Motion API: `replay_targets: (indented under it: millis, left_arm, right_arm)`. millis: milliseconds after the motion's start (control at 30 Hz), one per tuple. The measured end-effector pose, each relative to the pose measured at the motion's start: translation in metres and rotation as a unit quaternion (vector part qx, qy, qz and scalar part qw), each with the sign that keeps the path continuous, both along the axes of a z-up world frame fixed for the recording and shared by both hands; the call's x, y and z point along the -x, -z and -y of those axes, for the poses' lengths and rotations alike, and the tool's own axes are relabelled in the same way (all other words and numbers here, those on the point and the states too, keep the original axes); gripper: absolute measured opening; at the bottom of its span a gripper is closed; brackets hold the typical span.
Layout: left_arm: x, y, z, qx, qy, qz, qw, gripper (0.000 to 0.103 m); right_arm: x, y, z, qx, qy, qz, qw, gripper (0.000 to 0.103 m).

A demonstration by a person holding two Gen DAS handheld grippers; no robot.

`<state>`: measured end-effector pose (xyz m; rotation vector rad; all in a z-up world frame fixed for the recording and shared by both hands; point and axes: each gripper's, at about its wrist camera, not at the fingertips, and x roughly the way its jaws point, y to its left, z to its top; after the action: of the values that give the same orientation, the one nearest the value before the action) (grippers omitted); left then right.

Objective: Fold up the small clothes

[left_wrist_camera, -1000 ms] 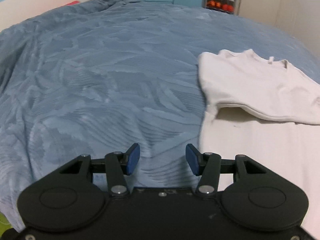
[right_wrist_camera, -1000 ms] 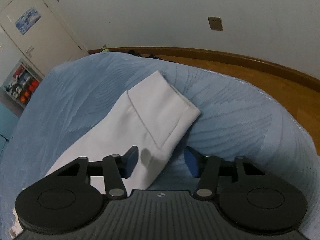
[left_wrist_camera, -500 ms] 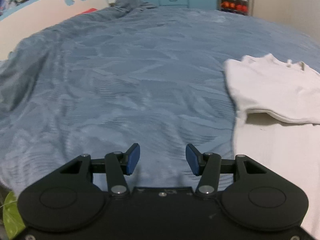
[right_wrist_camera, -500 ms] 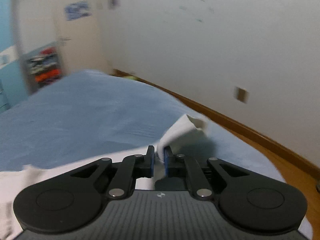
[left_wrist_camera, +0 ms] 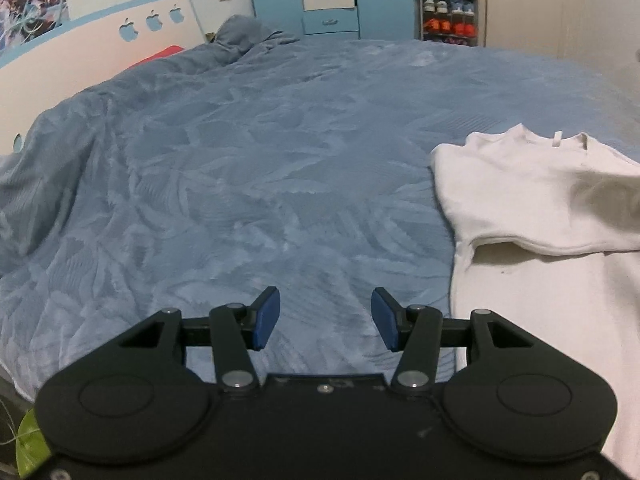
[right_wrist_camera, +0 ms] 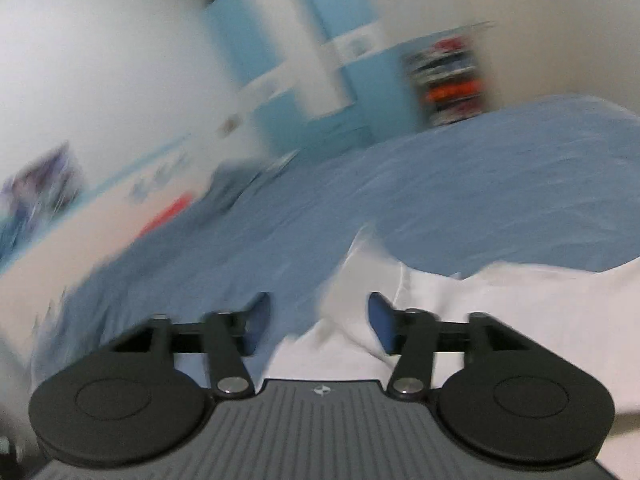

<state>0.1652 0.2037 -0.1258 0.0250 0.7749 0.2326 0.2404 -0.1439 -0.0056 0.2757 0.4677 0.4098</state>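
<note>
Left gripper (left_wrist_camera: 325, 318) hung jaws apart over bare blue bedspread (left_wrist_camera: 248, 184) beside the white garment (left_wrist_camera: 540, 200) edge; right gripper (right_wrist_camera: 316, 322) gaped empty above it

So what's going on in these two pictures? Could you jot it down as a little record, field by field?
surface: blue bedspread covering a bed
garment: white top, lying flat, one sleeve folded across its body
left gripper: open, empty, over bare bedspread beside the top
right gripper: open, white cloth lying between its fingers, not clamped
background: shoe rack and blue-and-white wardrobe past the bed
image quality: right wrist view is motion-blurred
</note>
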Motion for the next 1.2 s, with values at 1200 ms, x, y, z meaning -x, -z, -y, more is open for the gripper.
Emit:
replay_targets:
  millis: [1200]
  left_arm:
    - [-0.234,0.056,0.14,0.108,0.11,-0.061,0.9862,0.053]
  right_arm:
    - [0.071,0.133,0.114,0.228,0.211,-0.195,0.93,0.077]
